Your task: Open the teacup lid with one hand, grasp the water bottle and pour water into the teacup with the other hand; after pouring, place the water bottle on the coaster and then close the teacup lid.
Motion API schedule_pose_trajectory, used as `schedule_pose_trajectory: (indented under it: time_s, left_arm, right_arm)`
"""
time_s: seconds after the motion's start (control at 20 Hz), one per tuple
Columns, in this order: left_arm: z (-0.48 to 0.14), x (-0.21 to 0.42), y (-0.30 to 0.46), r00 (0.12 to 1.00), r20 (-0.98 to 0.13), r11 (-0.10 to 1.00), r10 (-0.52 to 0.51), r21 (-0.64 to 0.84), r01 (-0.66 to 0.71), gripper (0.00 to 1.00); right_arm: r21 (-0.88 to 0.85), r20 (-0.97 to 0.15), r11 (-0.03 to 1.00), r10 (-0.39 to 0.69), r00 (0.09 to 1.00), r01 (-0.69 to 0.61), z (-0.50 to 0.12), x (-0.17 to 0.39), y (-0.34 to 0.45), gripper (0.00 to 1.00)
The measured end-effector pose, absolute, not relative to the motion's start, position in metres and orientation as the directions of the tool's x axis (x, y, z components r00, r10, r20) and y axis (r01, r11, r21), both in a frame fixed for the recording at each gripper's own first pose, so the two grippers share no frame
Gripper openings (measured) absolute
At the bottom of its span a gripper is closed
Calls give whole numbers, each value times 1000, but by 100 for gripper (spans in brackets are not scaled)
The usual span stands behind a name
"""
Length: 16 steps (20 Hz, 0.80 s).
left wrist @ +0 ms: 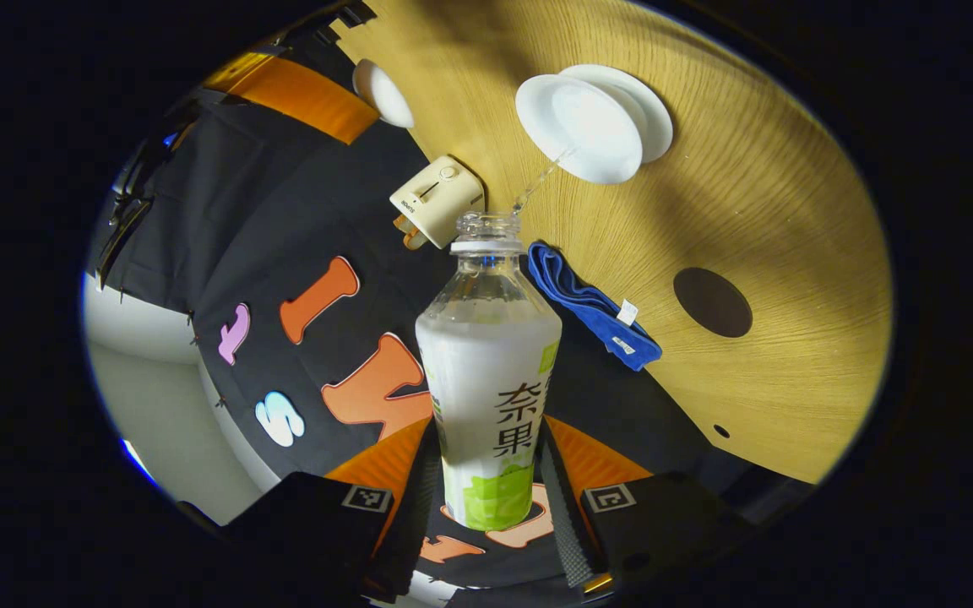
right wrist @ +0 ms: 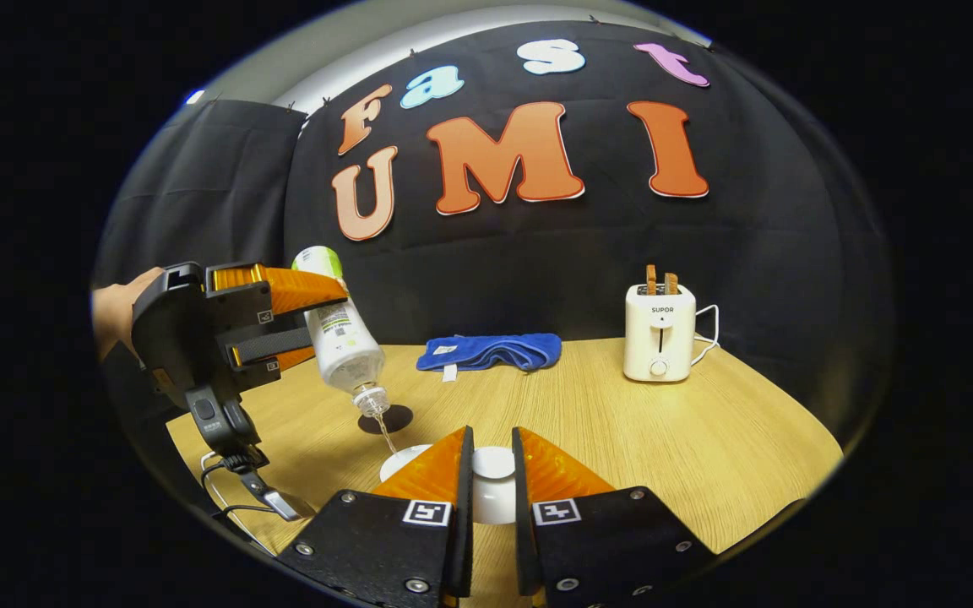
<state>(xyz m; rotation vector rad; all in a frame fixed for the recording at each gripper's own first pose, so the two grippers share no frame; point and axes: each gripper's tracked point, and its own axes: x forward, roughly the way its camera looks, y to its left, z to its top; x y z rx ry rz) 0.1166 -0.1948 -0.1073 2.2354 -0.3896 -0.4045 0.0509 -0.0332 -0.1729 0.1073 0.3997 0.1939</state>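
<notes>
My left gripper [right wrist: 284, 325] clamps the water bottle [left wrist: 488, 371] between both fingers, tilted neck-down; a thin stream [left wrist: 541, 177] falls into the open teacup [left wrist: 588, 127]. My right gripper [right wrist: 491, 477] pinches the white lid [right wrist: 493, 463] just above the cup. The dark coaster [left wrist: 713, 301] lies on the wooden table [right wrist: 622, 422], near the blue cloth [right wrist: 491, 350].

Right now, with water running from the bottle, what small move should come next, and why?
Probably hold the tilt a little longer: the left gripper grips the bottle, and a thin stream falls into the open cup. The right gripper holds the lid aside; the coaster waits.
</notes>
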Motion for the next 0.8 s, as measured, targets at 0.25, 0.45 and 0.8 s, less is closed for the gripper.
schedule_pose_trajectory:
  time_s: [0.25,0.45,0.8]
  left_arm:
    - [-111,112,-203,893,-175,-636,-415,758,-147,68]
    - [-114,113,-202,887,-173,-600,-427,789,-136,68]
    - [-128,122,-183,885,-168,-304,-434,952,31,68]
  right_arm:
    - [147,-380,975,213,900,-168,-175,50,-31,21]
    - [150,-384,974,214,898,-168,-178,50,-31,21]
    - [172,-394,975,200,897,-142,-184,52,-43,21]
